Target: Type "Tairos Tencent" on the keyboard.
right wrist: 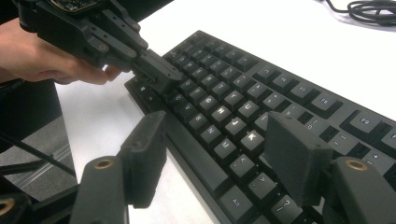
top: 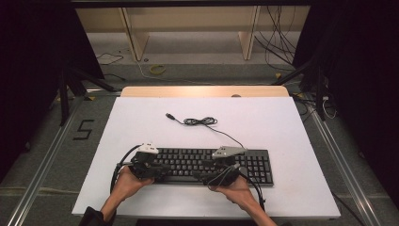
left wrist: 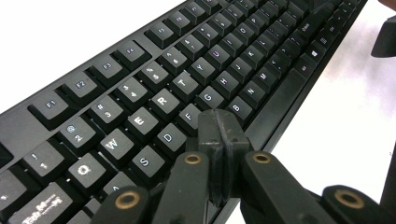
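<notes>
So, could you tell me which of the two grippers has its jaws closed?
The left gripper: its jaws are pressed together over the keyboard near the F and G keys. The right gripper has its jaws spread wide apart.

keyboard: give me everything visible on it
The keyboard is a black, matte, plastic-looking full-size board with number pad, lying flat near the front edge of the white table. Its cable runs back, partly coiled, plug free. The left hand-held gripper, jaws shut, is over the F/G keys; the right hand-held gripper hovers open.
</notes>
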`<state>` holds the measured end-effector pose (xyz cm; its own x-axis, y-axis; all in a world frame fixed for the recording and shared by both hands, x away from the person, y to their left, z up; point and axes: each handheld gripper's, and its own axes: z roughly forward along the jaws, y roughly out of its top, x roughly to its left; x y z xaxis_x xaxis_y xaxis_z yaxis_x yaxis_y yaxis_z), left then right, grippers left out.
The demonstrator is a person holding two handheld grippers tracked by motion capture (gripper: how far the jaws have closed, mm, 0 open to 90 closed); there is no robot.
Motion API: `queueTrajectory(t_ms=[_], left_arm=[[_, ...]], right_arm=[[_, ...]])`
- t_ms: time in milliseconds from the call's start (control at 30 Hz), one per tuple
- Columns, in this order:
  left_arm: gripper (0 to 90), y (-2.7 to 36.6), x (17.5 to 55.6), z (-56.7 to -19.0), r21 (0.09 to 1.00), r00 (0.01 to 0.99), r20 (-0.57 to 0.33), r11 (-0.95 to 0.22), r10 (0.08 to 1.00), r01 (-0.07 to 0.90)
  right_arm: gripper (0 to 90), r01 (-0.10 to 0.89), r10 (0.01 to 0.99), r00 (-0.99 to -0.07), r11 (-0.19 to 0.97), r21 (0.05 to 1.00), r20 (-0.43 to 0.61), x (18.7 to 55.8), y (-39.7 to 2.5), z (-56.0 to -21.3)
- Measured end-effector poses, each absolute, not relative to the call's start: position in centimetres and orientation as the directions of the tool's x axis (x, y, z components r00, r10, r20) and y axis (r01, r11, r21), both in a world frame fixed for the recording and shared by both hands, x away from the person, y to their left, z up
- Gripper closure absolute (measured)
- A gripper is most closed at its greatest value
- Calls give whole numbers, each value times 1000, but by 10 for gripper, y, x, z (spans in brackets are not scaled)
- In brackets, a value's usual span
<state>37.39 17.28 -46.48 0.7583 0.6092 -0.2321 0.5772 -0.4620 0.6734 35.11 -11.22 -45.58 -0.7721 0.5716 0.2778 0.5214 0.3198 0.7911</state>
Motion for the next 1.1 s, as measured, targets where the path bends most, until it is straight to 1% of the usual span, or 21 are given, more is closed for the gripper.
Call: queueTrajectory(t_ms=[400,633,667,833,967,1100], left_arm=[[891,168,376,-470,650,763,-223,-491,606,580],[891,167,377,-472,640,755,-236,-487,612,595],[891,167,378,-474,631,755,-223,-499,617,594],[893,170,379,-476,637,749,-252,-478,613,605],[892,167,378,-475,637,755,-229,-492,615,594],[885,168,377,-473,646,758,-230,-486,611,588]], right_arm=[[393,524,571,-772,319,790,281,350,-113,-456],[392,522,570,-772,318,792,280,349,-114,-457],[392,521,570,-772,317,792,280,349,-114,-457],[392,523,572,-771,316,791,282,349,-116,-456],[391,522,574,-770,314,793,280,349,-117,-456],[392,525,575,-768,312,792,282,349,-117,-456]])
